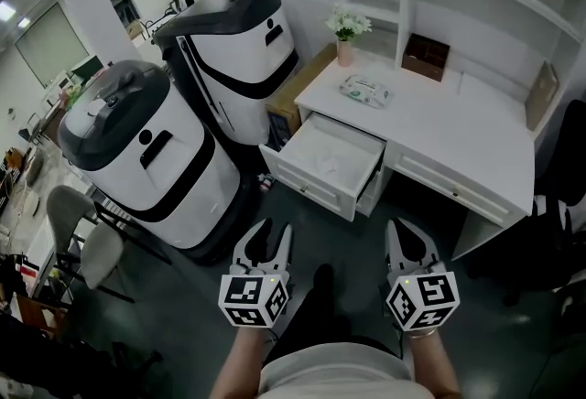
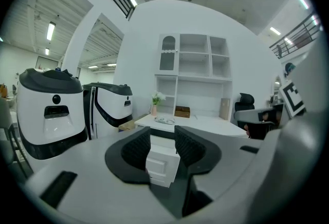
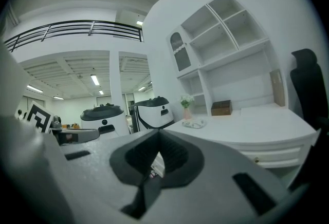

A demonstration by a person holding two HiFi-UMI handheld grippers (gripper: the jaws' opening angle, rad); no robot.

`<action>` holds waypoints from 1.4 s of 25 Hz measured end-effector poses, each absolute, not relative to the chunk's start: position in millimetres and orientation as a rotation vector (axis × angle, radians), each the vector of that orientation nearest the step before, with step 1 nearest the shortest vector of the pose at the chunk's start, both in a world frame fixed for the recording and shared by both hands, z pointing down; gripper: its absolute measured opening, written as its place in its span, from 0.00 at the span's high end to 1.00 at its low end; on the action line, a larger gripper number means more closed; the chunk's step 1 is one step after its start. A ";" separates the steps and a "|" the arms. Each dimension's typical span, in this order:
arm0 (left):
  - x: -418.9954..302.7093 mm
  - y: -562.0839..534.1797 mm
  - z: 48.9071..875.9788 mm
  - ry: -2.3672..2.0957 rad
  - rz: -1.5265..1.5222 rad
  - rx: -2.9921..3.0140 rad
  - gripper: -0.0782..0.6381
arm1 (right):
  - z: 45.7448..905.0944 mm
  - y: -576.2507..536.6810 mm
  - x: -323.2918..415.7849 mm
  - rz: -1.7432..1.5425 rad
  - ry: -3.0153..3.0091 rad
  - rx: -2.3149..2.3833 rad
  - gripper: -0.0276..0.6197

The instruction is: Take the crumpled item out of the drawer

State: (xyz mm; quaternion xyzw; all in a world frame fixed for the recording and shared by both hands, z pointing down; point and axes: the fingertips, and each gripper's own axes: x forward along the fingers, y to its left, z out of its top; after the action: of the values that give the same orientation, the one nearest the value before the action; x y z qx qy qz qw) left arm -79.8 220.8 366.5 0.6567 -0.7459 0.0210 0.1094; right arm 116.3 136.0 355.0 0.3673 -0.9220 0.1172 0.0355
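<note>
Before the open white desk drawer [image 1: 316, 189], which holds a pale crumpled item [image 1: 328, 166], the left gripper [image 1: 272, 232] has its jaws partly apart and empty. The right gripper [image 1: 403, 231], also short of the drawer, has its jaws closed together on nothing.

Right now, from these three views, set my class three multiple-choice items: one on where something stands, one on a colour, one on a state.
1. Where does the flower vase stand?
A. on the desk
B. on the floor
C. on the top shelf

2. What colour is the box at the back of the desk?
A. green
B. brown
C. yellow

3. The drawer at the desk's left end is:
A. pushed shut
B. lying on the floor
C. pulled open

Answers:
1 A: the head view shows the vase on the desktop's far left corner.
2 B: the box is dark brown against the white shelving.
3 C: the drawer juts out from the desk front and its white inside shows from above.
</note>
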 end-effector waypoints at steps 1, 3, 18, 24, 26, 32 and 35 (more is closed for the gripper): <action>-84.1 215.6 367.9 -2.189 0.056 1.927 0.71 | 355.4 130.3 112.9 0.363 -2.829 1.133 0.95; -93.0 203.5 369.9 -2.184 0.056 1.927 0.70 | 356.0 117.7 105.5 0.368 -2.822 1.144 0.95; -169.2 70.8 382.1 -2.090 0.087 1.987 0.64 | 361.1 1.0 32.8 0.387 -2.757 1.241 0.95; -184.8 26.7 389.6 -2.031 0.127 2.035 0.63 | 358.1 -33.7 12.8 0.364 -2.727 1.293 0.95; -189.2 14.9 390.6 -2.010 0.133 2.050 0.63 | 355.7 -43.3 8.9 0.359 -2.720 1.321 0.95; -202.0 -14.4 396.9 -1.958 0.160 2.081 0.62 | 348.8 -62.2 -2.3 0.322 -2.710 1.371 0.95; -201.6 -24.6 403.4 -1.922 0.192 2.092 0.60 | 349.3 -67.5 -1.9 0.329 -2.696 1.394 0.95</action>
State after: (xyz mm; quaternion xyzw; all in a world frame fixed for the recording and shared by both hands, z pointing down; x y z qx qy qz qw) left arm -201.6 -24.6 403.4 0.7267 -0.6678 0.0666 0.1467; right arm -1.9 -67.5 349.3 0.4563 -0.8822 0.1078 0.0444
